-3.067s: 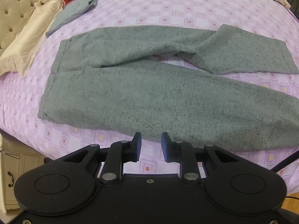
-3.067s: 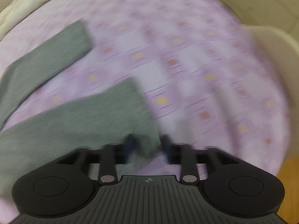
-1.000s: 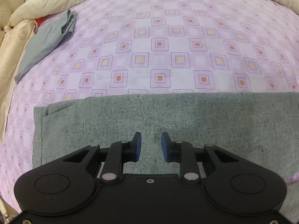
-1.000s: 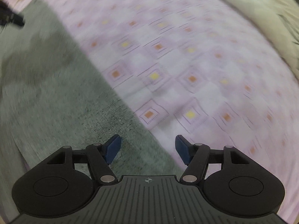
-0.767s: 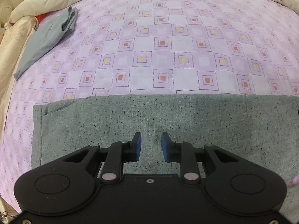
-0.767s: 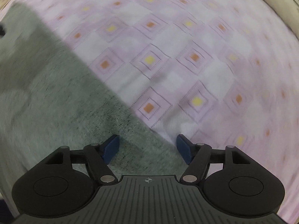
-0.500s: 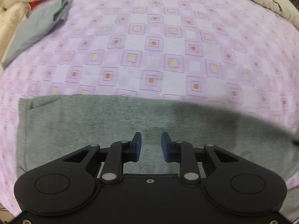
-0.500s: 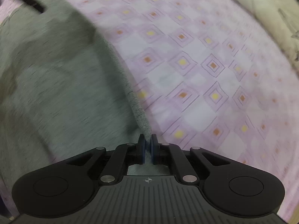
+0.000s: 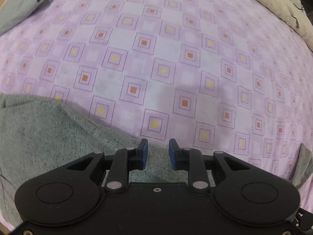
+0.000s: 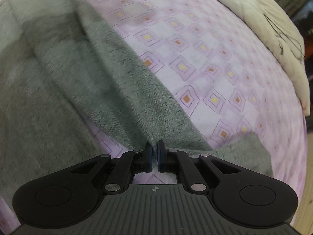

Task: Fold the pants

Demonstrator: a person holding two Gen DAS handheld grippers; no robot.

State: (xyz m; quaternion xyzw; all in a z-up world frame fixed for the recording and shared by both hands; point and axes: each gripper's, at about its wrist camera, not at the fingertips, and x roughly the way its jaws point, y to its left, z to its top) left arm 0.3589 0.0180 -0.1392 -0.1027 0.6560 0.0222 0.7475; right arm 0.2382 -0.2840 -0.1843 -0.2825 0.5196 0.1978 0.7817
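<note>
Since half second ago: pants [image 10: 121,90] hem lifted off bed [image 10: 225,62], pinched in closed right gripper [image 10: 154,156]. Left gripper [image 9: 156,154] parted, empty, over waist end. Long axis runs ahead-left of right fingers toward waist.

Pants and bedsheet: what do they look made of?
Pants: likely soft heathered knit, fleece or jersey; grey with dark flecks, matte, draping in soft folds from the shut right gripper.
Bedsheet: probably thin woven cotton or a blend; flat, printed lilac squares, slight sheen.
</note>
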